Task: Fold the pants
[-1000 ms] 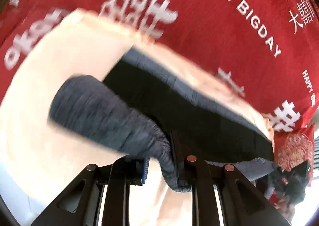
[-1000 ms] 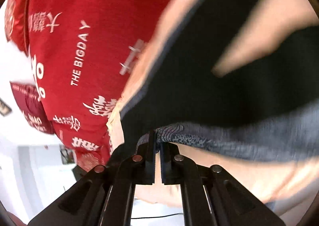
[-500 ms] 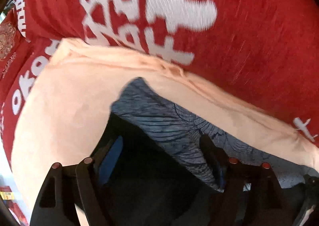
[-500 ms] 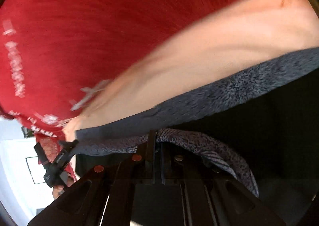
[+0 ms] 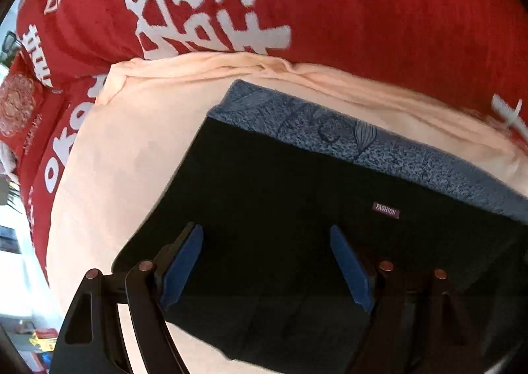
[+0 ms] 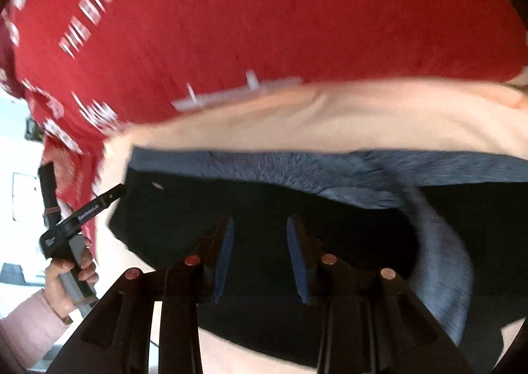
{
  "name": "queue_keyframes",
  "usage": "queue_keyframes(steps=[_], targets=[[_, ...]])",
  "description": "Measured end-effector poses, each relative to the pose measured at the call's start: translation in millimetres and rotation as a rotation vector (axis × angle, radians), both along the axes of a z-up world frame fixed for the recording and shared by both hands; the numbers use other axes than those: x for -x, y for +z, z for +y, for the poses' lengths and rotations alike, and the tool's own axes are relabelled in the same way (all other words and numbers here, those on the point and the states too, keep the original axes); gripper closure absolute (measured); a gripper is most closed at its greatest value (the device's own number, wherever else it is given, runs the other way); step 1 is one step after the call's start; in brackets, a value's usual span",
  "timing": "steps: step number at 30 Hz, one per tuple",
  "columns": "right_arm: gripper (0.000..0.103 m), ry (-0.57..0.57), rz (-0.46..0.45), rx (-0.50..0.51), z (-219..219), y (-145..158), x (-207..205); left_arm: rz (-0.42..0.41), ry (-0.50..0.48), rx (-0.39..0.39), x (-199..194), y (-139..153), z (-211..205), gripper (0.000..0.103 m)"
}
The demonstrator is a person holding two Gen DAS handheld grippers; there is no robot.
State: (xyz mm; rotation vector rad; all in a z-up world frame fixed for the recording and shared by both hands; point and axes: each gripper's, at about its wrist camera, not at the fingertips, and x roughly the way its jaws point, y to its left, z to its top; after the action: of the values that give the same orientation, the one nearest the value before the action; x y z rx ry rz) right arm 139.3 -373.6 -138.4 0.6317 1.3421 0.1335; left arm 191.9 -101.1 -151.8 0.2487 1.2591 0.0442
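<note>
Now both grippers over pants

Pants: matt black cloth, fuzzy grey-blue lining noted. Red blanket: napped cloth. Peach sheet: smooth cloth.

The left gripper has black angular linkage arms with triangular cut-outs, copper-coloured round rivets at the joints, and blue pads lining the insides of its fingers. The right gripper is built the same: black arms, copper rivets, blue pads. Seen from the right wrist, the left gripper's black body bears small white lettering and a grey handle. The hand on it shows bare skin and a pink sleeve.
</note>
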Motion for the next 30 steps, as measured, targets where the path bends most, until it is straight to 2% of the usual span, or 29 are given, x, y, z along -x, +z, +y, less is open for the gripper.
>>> queue_keyframes(steps=[1,4,6,9,12,14,16,21,26,30], targets=[[0.066,0.004,0.023,0.028,-0.2,-11.2,-3.6,-0.012,-0.014,-0.015,2.8,2.7,-2.9,0.023],[0.081,-0.06,0.014,0.018,-20.1,-17.0,-1.7,0.027,-0.059,-0.017,12.1,12.0,-7.2,0.023],[0.081,-0.153,0.012,0.058,-42.2,-5.7,8.6,0.031,-0.102,-0.043,26.6,20.4,-12.5,0.023],[0.076,-0.273,-0.004,0.037,-75.5,13.6,39.9,0.04,-0.171,-0.054,51.1,34.7,-26.2,0.023],[0.076,-0.323,-0.035,-0.012,-92.8,27.9,76.5,0.082,-0.237,-0.015,75.8,40.3,-49.0,0.023],[0.057,-0.346,-0.037,-0.013,-93.5,36.2,102.2,0.108,-0.298,0.021,96.9,43.1,-71.0,0.023],[0.052,-0.372,-0.029,-0.04,-94.6,39.4,131.8,0.136,-0.362,0.06,116.0,44.6,-92.8,0.023],[0.052,-0.466,0.029,-0.096,-92.5,39.2,214.0,0.227,-0.556,0.19,168.1,43.5,-161.2,0.023],[0.052,-0.589,0.123,-0.099,-74.6,27.3,298.8,0.323,-0.706,0.308,211.2,32.5,-229.5,0.023],[0.052,-0.705,0.163,-0.113,-64.1,20.0,360.3,0.339,-0.78,0.324,237.3,21.9,-273.8,0.023]])
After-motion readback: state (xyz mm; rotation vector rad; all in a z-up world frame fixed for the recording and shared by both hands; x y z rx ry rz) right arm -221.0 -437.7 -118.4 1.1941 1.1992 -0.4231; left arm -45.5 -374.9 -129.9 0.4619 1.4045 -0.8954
